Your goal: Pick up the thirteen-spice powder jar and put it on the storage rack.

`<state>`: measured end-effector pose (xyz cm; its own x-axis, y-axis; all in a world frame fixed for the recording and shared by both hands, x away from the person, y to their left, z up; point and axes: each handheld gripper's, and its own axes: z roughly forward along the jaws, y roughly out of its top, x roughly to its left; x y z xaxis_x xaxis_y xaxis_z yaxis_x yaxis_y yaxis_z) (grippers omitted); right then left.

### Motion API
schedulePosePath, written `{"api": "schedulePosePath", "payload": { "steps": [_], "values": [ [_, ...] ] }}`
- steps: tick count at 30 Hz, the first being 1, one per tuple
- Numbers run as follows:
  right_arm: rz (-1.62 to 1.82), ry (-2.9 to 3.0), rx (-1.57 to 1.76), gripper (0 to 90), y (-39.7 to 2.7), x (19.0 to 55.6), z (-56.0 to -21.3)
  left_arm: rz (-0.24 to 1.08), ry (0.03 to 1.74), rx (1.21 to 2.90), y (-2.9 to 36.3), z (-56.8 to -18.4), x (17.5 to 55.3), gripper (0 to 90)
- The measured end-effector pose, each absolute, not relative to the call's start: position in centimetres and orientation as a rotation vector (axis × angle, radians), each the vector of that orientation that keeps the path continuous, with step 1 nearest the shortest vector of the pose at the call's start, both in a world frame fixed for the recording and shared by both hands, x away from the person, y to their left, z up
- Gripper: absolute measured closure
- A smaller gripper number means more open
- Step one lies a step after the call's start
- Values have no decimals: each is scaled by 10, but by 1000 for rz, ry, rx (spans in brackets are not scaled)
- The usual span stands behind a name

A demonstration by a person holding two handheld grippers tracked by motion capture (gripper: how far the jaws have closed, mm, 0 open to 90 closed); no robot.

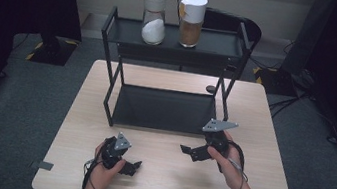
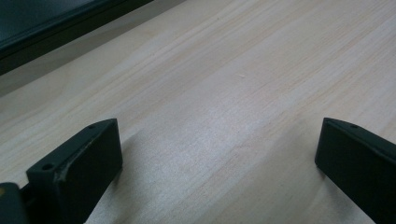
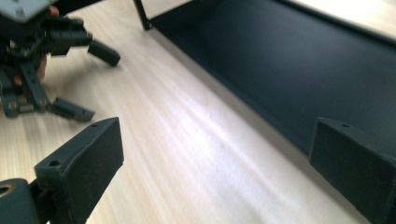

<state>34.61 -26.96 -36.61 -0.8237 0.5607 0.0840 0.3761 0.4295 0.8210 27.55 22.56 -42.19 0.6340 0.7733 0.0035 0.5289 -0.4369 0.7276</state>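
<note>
On the far half of the bench (image 1: 261, 133) stands a black two-tier rack (image 1: 172, 75), its lower tray (image 1: 166, 109) bare and its upper tray carrying two white-capped jars side by side, one jar of white powder (image 1: 154, 16) and one jar of brown powder (image 1: 191, 21); nothing lies between the rack and the grippers; the bench is pale wood grain, set on grey carpet, with dark stands and cables at either side and a wall socket behind; the left gripper (image 1: 131, 167) sits low near the front edge, held by the left hand (image 1: 106, 168), jaws spread wide over bare wood; the right gripper (image 1: 192, 151), gripped by the right hand (image 1: 230, 165), hovers just in front of the lower tray, pointing left, jaws also wide apart and holding nothing.
</note>
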Motion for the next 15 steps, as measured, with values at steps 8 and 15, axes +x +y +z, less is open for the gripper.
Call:
{"api": "schedulePosePath", "payload": {
  "steps": [8,15],
  "values": [
    [1302,2498,846,20,-282,335,-385,441,1013,2142,226,-422,275,0],
    [1252,2514,845,19,-296,322,-400,442,1014,2142,225,-422,275,0]
  ]
}}
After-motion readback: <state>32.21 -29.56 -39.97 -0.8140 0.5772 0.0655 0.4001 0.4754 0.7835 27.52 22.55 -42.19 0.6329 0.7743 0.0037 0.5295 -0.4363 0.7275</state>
